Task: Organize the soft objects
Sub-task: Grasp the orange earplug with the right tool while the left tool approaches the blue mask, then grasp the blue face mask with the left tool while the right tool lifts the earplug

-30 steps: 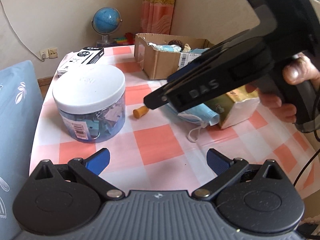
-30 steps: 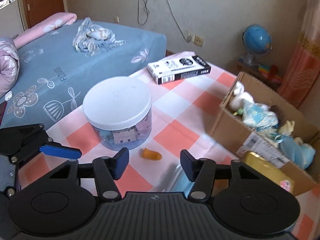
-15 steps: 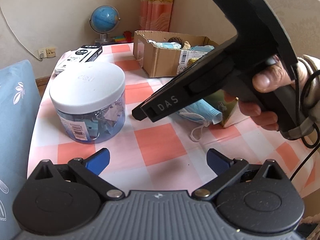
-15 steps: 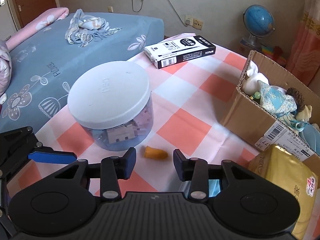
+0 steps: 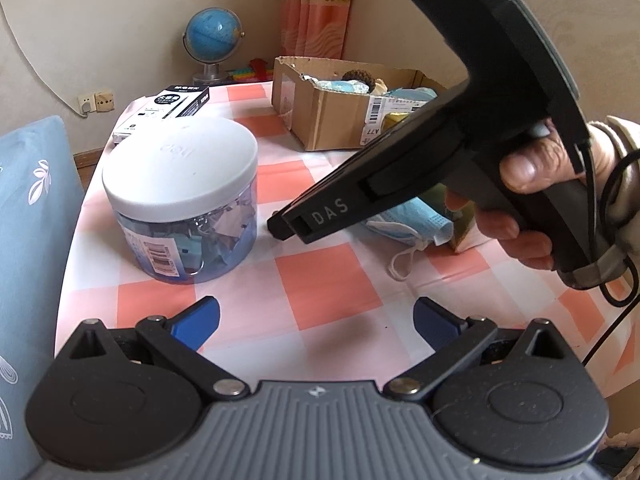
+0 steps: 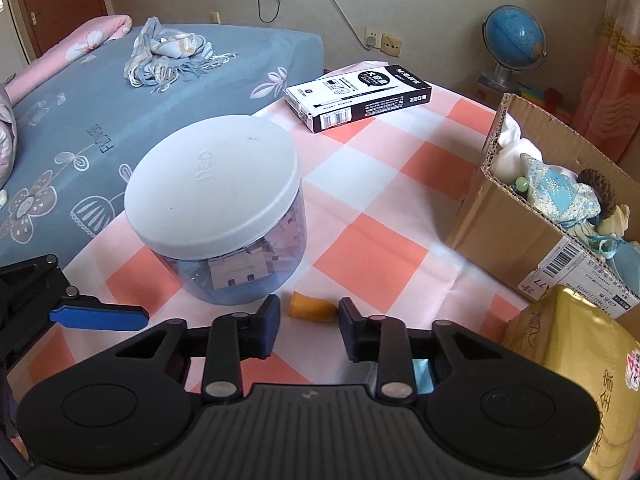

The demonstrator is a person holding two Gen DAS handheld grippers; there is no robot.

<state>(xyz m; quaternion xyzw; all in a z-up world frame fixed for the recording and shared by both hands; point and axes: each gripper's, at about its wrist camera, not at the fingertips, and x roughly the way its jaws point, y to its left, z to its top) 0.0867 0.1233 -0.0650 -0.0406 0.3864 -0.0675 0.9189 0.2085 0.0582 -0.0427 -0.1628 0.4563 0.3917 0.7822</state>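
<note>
Checked pink-and-white cloth-covered surface [image 6: 384,240]: unchanged in layout against the views of a second ago; same items in the same places.

Open brown corrugated cardboard box [image 6: 500,232]: stands at the far right of the surface, already loaded with plush toys and pale fabric. Judged to be the collection point for soft items.

Round blue-tinted plastic jar with white screw lid [image 6: 216,208]: now fills more of the right wrist view than a second ago, indicating a lower and closer approach by the right claw [image 6: 308,322].

Gold foil pouch [image 6: 572,340]: lies just in front of the box, at the right edge of the view.

Pale blue pleated face mask with white ear loops [image 5: 408,224]: lies on the surface beside the pouch, partly hidden beneath the right unit. Not yet collected.

Right claw: gap narrowed from wide to moderate over the last second; jaws now bracket the small orange cone-shaped rubbery piece [image 6: 312,308], which lies on the surface just beside the jar. No contact visible; nothing gripped. Judged to be a pre-grasp closure, with pickup of the piece as the step in hand.

Left claw [image 5: 316,318]: spread wide, empty, hovering low over the near edge of the surface, unchanged.
</note>
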